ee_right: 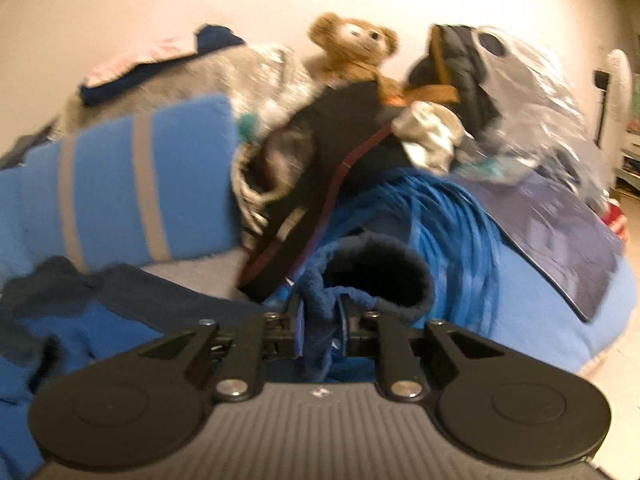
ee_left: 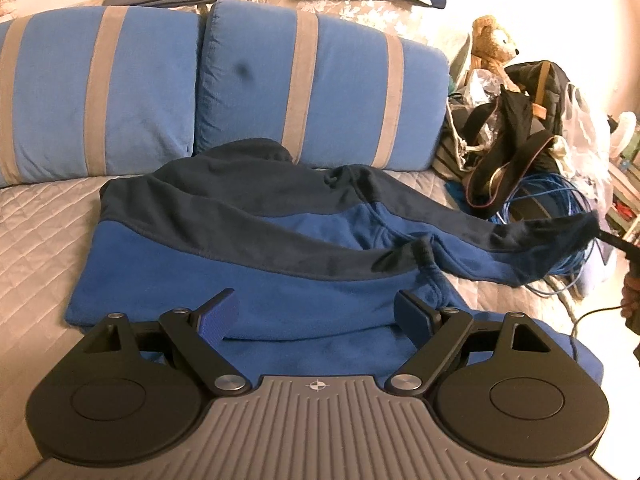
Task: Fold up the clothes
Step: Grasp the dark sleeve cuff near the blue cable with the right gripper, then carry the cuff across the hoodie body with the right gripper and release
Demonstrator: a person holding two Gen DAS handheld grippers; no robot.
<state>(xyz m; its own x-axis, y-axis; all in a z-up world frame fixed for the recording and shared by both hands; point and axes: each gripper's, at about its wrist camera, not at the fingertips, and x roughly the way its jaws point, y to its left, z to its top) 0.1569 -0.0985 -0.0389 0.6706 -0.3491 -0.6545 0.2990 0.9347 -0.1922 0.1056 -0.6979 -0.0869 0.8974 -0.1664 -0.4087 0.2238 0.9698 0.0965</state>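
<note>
Right gripper [ee_right: 322,330]: clamping the cuff [ee_right: 376,276] of the fleece's sleeve, fabric bunching between the closed jaws, cuff mouth gaping just beyond the fingertips. Right view blurring, so reading only coarse layout there.

Left gripper [ee_left: 316,312]: hovering with jaws spread wide over the near hem of the fleece [ee_left: 240,272], holding nothing; contact with the cloth not determinable.

Fleece: lying flat on the quilted bed [ee_left: 40,224], body in the middle, collar end pointing far toward the striped cushions [ee_left: 200,84], hem near.

Sleeve [ee_left: 480,240]: stretching out from the body toward the right, long axis running roughly left–right and slightly nearward, cuff end being held up at the far right edge of the left view, next to the blue cable coil [ee_left: 560,208] and the clutter with the teddy [ee_left: 494,46].

Key relation: fleece body lying to the left of the held cuff, along the sleeve's own axis. Judging the next move as carrying the cuff leftward across the chest to lay the sleeve over the body; right gripper being the only one attached to it, left gripper sitting nearer the hem and free to pin the body.

Risk, as judgement: dragging the whole garment sideways if the body is not anchored; snagging cable loops lying just under the sleeve's outer end.
</note>
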